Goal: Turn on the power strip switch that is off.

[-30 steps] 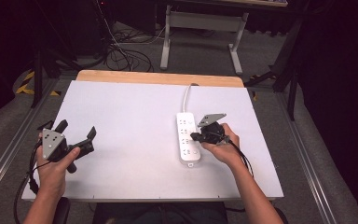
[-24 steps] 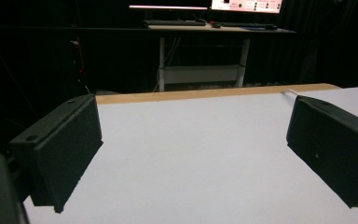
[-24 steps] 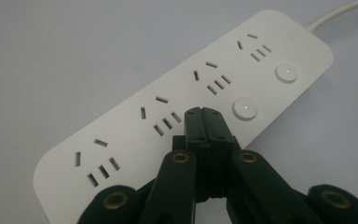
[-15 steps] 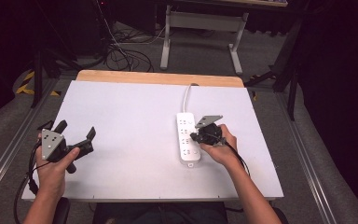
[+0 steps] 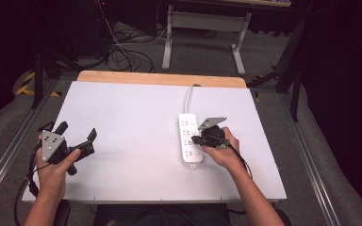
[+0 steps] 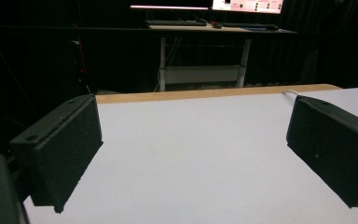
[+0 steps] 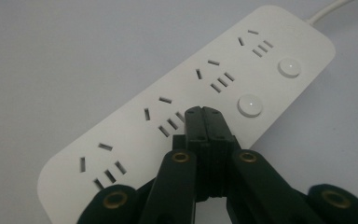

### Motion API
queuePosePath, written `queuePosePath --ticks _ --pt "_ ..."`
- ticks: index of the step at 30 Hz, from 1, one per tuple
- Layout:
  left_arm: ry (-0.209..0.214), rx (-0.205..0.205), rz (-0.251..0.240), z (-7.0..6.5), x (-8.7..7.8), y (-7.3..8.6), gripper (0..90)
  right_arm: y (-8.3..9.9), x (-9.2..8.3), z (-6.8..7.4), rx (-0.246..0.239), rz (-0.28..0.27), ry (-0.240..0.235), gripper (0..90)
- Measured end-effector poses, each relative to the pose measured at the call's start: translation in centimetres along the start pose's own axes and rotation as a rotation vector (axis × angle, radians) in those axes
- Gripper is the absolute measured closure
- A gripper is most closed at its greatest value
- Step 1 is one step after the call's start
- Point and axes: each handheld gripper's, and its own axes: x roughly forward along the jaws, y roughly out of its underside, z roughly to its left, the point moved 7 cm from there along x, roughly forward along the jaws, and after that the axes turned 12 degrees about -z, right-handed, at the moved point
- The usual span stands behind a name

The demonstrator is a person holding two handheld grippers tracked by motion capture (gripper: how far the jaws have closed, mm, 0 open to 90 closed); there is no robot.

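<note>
The white power strip (image 5: 191, 139) lies flat on the white table (image 5: 122, 122), right of centre, long axis running away from you, its cord (image 5: 188, 95) leaving the far end toward the wooden back edge. In the right gripper view it shows four socket groups and two round buttons (image 7: 250, 105) along one long side.

Your right gripper (image 7: 203, 112) has its jaws pressed together with nothing between them, the joined tips poised over the strip's face beside the nearer button. Whether the tips actually touch the plastic is hard to say from this angle; treat it as just above or barely resting.

Your left gripper (image 5: 78, 141) sits well apart at the left edge of the table, jaws spread wide and empty over bare tabletop.

Handling notes, as judgement:
- Rigid plastic shell, light, probably smooth and glossy, so it will likely skate on the table under a sideways push.
- If you mean to press a button, come straight down with the closed tips; an angled push may slide the strip.
- To steady or lift it, take it across the narrow width, on the two long side walls, near the middle and clear of the buttons.
- The cord is stiff enough to tug the far end round; expect some swing.
</note>
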Motion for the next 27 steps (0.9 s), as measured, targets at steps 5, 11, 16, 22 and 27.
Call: queuePosePath --ticks 5,11,16,22,27 --pt "-0.001 0.001 0.000 -0.01 -0.02 0.00 3.7 0.16 -0.03 -0.07 0.027 -0.003 -0.007 90.0" --pt "-0.003 -0.001 0.000 0.01 -0.15 -0.02 3.7 0.32 0.01 -0.08 0.032 -0.009 -0.001 90.0" --pt "-0.002 -0.001 0.000 -0.03 -0.14 -0.03 3.7 0.24 0.01 0.13 0.003 0.001 0.015 90.0" --pt "0.002 0.003 0.001 -0.12 -0.14 -0.03 3.7 0.20 0.02 0.24 -0.011 0.004 0.029 90.0" --pt "-0.002 -0.003 -0.003 -0.05 -0.26 -0.09 3.8 0.17 0.03 0.26 -0.007 0.007 0.031 90.0"
